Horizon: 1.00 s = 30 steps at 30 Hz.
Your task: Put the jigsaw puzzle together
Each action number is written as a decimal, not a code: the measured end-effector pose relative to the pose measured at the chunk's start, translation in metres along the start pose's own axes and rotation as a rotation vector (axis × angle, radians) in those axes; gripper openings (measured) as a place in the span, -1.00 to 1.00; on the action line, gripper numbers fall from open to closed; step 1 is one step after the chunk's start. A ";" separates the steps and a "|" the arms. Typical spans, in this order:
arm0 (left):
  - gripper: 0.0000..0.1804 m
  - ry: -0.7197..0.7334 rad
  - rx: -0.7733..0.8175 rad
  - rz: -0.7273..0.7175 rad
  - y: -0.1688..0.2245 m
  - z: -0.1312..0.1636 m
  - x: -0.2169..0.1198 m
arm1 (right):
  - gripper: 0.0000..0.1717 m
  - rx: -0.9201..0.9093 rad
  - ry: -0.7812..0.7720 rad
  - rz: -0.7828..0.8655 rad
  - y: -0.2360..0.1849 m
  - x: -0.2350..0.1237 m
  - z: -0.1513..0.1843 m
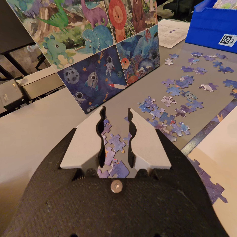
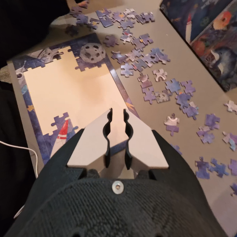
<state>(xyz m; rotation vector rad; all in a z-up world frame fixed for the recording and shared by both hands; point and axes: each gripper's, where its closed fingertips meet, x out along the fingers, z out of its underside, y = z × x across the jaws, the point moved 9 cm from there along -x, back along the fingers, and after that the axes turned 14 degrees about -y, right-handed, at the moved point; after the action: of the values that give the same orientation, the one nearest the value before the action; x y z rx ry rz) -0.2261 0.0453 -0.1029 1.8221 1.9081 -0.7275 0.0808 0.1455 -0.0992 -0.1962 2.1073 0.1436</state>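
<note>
Grey counter (image 1: 141, 92) under warm, dim light, and it is strewn with loose purple and blue puzzle pieces (image 1: 182, 97). Standing upright at the back is a puzzle box (image 1: 89, 51) painted with dinosaurs, a lion, a whale and a space scene. Off to the far right sits a blue bin (image 1: 210, 28) with a white sticker, and a printed sheet of paper (image 1: 171, 33) lies just beside it.

Left tool (image 1: 116, 110) hovers low over a small cluster of pieces, its two pale fingers (image 1: 88, 138) standing apart with nothing between the pads. Through the gap a purple starry piece (image 1: 117, 143) lies flat on the counter, more pieces crowding near it, none of them touched.

Over to the right tool (image 2: 117, 109), and the picture is a bit blurred. Its fingers (image 2: 139, 139) stand only narrowly apart, gripping nothing. It hangs above the puzzle tray (image 2: 119, 82), a cream board with a dark starry border. A cratered moon section (image 2: 91, 53) is fitted at the tray's far edge, a red and white rocket section (image 2: 61, 136) at the near left corner; the middle is bare cream. Scattered pieces (image 2: 171, 89) lie on the counter just to the right of the tray. A white cable (image 2: 32, 153) trails at the left.
</note>
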 end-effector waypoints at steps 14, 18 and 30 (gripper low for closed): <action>-0.63 -0.009 0.014 0.024 0.008 -0.001 0.004 | -0.59 0.225 -0.094 0.094 0.048 -0.010 0.095; -0.63 -0.016 0.018 0.022 0.009 0.000 0.006 | -0.56 0.213 -0.125 0.068 0.047 0.003 0.098; -0.63 -0.010 0.021 0.021 0.010 -0.001 0.005 | -0.56 0.248 -0.130 0.104 0.041 0.019 0.083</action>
<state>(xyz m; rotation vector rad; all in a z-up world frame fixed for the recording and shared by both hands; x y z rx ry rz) -0.2169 0.0497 -0.1061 1.8447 1.8791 -0.7518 0.1325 0.1995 -0.1572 0.0691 1.9843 -0.0436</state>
